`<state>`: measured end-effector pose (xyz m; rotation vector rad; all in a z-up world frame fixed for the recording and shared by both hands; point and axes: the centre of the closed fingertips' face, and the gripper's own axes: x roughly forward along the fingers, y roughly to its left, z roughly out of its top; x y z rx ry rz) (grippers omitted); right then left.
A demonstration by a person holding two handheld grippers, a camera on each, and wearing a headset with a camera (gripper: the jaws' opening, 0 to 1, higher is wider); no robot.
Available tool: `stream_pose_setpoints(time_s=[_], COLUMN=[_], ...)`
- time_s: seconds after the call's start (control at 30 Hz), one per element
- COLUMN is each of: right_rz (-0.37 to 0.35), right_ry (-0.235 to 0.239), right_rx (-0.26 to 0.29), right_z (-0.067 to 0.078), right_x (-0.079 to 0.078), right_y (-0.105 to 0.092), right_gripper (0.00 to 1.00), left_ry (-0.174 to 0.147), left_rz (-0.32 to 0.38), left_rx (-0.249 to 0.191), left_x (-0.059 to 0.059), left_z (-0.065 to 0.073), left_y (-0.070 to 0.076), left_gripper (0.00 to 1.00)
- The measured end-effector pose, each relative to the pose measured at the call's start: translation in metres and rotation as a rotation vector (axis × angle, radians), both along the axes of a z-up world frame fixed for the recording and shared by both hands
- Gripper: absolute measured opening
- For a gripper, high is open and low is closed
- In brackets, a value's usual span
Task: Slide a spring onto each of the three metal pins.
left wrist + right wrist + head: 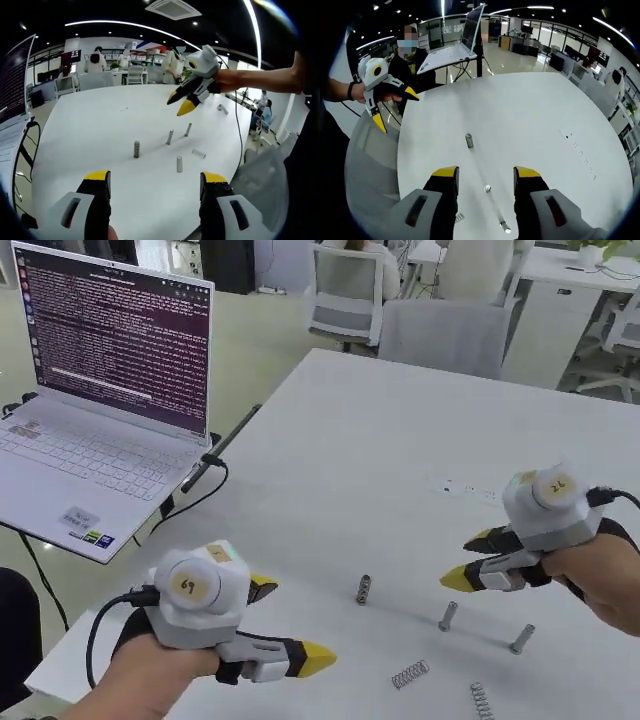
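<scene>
Head view: left tool [292, 623] and right tool [466, 558] are hovering over the white worktop [400, 440], each with jaws spread and pinching nothing. Between them, near the worktop's near edge, three metal pins [448, 616] are standing upright. The leftmost pin [363, 598] is carrying a fitted spring [363, 585]; the other two are bare. One loose spring [410, 674] and a second loose spring [482, 700] are lying nearer that edge.

Left gripper [155, 177] jaws apart above white table [100, 120], one spring-covered pin [136, 149], two bare pins [170, 137], two loose springs [199, 153]
</scene>
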<state>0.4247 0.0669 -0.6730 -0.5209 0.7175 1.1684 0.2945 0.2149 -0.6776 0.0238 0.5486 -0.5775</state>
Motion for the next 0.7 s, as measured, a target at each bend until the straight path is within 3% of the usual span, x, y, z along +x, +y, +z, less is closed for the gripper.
stream_pose_setpoints(time_s=[0.7], right_rz=[-0.165], right_ry=[0.016], right_rx=[0.089], right_z=[-0.010], right_x=[-0.021], right_y=[-0.062], right_gripper=[0.49], left_ry=[0.002], left_rz=[-0.035], left_rx=[0.013], left_x=[0.007], left_z=[0.003], left_y=[-0.006], left_gripper=[0.70])
